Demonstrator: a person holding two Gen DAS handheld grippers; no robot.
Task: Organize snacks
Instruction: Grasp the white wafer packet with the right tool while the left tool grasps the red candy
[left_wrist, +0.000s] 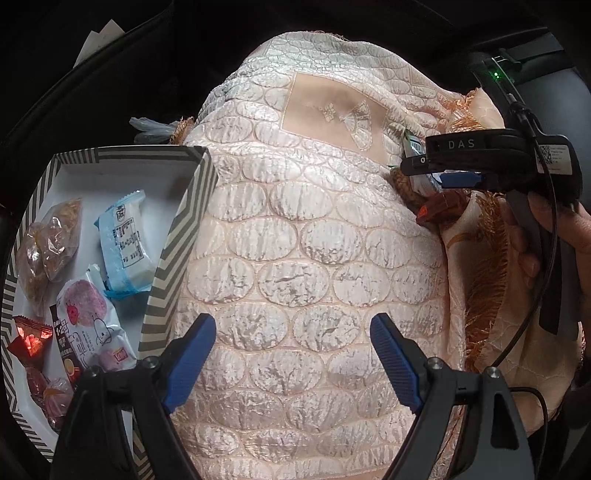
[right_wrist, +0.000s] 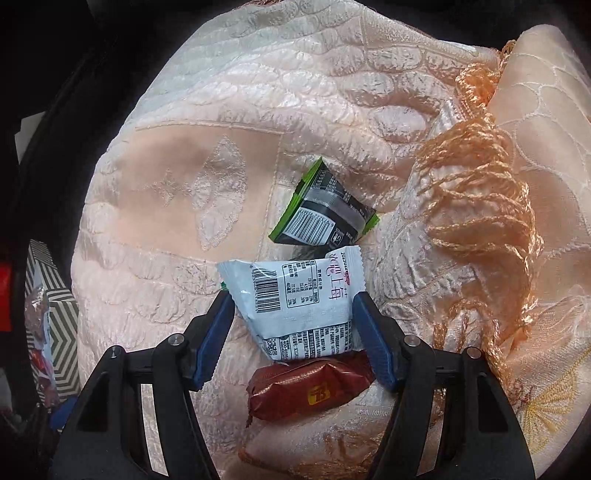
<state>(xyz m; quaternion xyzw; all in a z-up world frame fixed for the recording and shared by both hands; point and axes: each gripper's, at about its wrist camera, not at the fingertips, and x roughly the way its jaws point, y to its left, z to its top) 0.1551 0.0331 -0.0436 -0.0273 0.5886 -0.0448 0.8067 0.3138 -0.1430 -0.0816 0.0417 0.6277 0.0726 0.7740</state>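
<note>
**Right gripper closes in on white snack packet as striped box waits to the left**

Nearest the lens, the left gripper (left_wrist: 293, 354) hangs with its blue-padded fingers spread wide and nothing between them, over a quilted peach-pink cloth (left_wrist: 295, 258). At far left sits the grey-and-white striped box (left_wrist: 177, 236), already holding several wrapped snacks: a clear bag of brown pastry (left_wrist: 51, 240), a pale blue packet (left_wrist: 125, 243), a pink-printed packet (left_wrist: 92, 325) and a small red wrapper (left_wrist: 29, 338). Across the cloth, at right, the right gripper (left_wrist: 436, 173) reaches into the remaining pile beside an orange tassel fringe (left_wrist: 484, 258).

From the right wrist, that right gripper (right_wrist: 293, 321) has its fingers on either side of a white packet with a barcode (right_wrist: 295, 295); the pads sit at or just beside its edges, but a firm clamp cannot be confirmed. A brown-red wrapped bar (right_wrist: 310, 387) lies just under the packet's near end, and a green-and-black packet (right_wrist: 325, 206) lies just beyond its far end.

To do this step well, the fingers should probably close across the packet's filled middle rather than its thin sealed edge, squarely enough that the slick film does not slip out. A straight lift would likely keep the bar beneath from being dragged along, and the tassels at right look liable to snag. The carry then runs left to the box.
</note>
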